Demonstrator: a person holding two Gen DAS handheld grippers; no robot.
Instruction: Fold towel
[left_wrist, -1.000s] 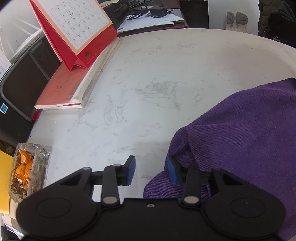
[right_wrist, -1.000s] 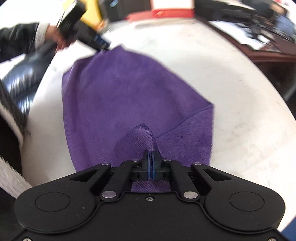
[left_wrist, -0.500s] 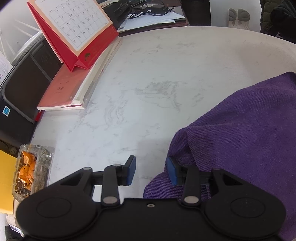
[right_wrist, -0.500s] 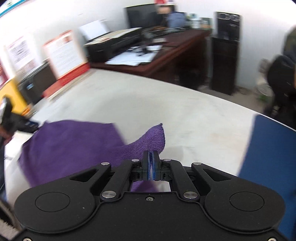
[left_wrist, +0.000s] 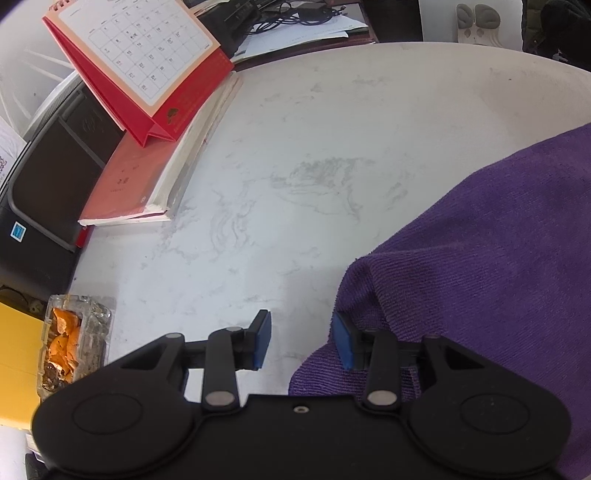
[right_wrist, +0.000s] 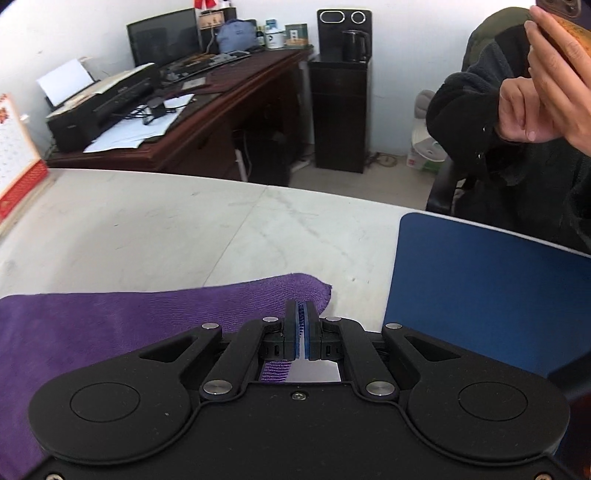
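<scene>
A purple towel (left_wrist: 480, 266) lies on the white marble table (left_wrist: 295, 166), filling the right side of the left wrist view. My left gripper (left_wrist: 301, 339) is open and empty, its right finger resting against the towel's near corner and its left finger over bare table. In the right wrist view the towel (right_wrist: 129, 317) stretches left from my right gripper (right_wrist: 302, 325), which is shut on the towel's corner, low over the table (right_wrist: 184, 229).
A red desk calendar (left_wrist: 147, 66) stands on a red book (left_wrist: 140, 181) at the table's far left. A glass ashtray (left_wrist: 70, 350) with orange peel sits near left. A blue laptop lid (right_wrist: 480, 288) stands right of my right gripper. A seated person (right_wrist: 535, 129) is behind it.
My right gripper has swung with the towel corner from over the towel to the table's far side near the laptop, lowering it. My left gripper stays open in place.
</scene>
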